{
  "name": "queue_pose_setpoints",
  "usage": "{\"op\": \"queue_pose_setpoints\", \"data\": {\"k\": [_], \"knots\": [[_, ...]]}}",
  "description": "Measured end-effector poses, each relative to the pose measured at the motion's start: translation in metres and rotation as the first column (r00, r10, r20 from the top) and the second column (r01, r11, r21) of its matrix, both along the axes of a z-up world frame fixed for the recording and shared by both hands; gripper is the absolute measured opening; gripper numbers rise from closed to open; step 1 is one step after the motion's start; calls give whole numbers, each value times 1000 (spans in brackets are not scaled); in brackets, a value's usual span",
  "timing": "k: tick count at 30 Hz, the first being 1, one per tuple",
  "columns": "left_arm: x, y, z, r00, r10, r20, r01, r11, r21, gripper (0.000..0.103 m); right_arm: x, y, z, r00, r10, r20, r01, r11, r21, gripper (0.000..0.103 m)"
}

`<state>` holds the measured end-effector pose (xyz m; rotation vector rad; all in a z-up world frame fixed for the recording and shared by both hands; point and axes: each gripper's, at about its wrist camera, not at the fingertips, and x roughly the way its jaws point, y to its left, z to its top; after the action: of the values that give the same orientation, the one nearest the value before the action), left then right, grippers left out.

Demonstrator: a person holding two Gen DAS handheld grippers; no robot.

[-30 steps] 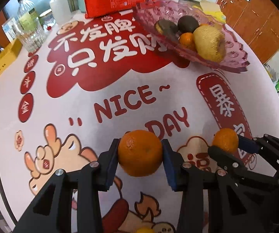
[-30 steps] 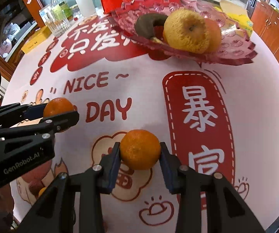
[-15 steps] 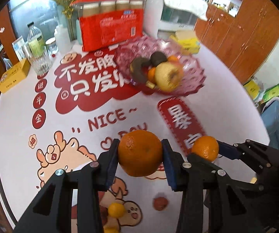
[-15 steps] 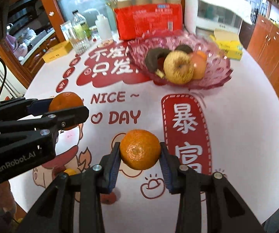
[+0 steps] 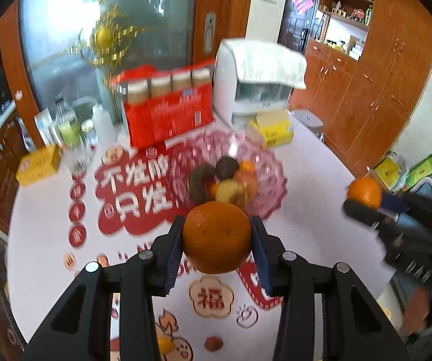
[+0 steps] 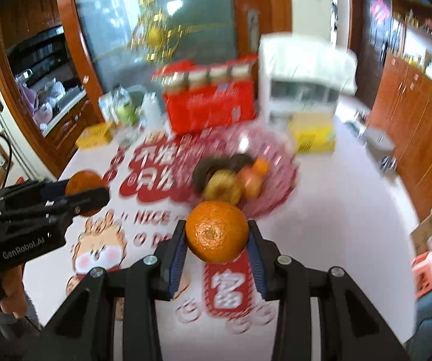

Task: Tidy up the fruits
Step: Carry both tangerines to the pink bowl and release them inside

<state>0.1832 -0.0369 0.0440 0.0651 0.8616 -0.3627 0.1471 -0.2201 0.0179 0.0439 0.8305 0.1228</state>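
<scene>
Both tongs (image 5: 217, 237) (image 6: 216, 234) grip oranges (image 5: 216, 237) (image 6: 216, 231) over red-printed white tablecloth (image 5: 312, 198), wood cabinets (image 5: 375, 90) behind.

A red carton (image 5: 167, 111) is standing at the table's (image 5: 306, 162) far edge beside a white appliance (image 5: 255, 90) wearing a cloth (image 5: 264, 60), with yellow boxes (image 5: 273, 132) and bottles (image 5: 68, 129) flanking them, wooden cabinets (image 5: 375, 96) lining the wall.

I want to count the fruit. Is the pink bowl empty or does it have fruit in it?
It has fruit in it. The pink bowl holds a blurry pile of dark, yellow and orange pieces; the blur makes counting them impossible.
</scene>
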Motion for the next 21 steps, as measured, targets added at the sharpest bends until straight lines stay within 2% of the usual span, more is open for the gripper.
{"op": "queue_pose_setpoints", "data": {"k": [6,10,16,21], "knots": [[20,-24,46,993,24,113,-29,999,36,41,22,-41,52,994,-5,108,4,1000,17,38],[38,-38,58,987,51,155,-63,995,73,41,43,-53,63,990,3,139,-7,1000,27,38],[68,-53,29,989,101,111,-116,984,133,41,82,-58,42,993,23,117,-29,998,51,38],[92,-59,-14,988,145,54,-152,970,190,41,112,-54,-3,998,45,42,-47,998,48,39]]}}
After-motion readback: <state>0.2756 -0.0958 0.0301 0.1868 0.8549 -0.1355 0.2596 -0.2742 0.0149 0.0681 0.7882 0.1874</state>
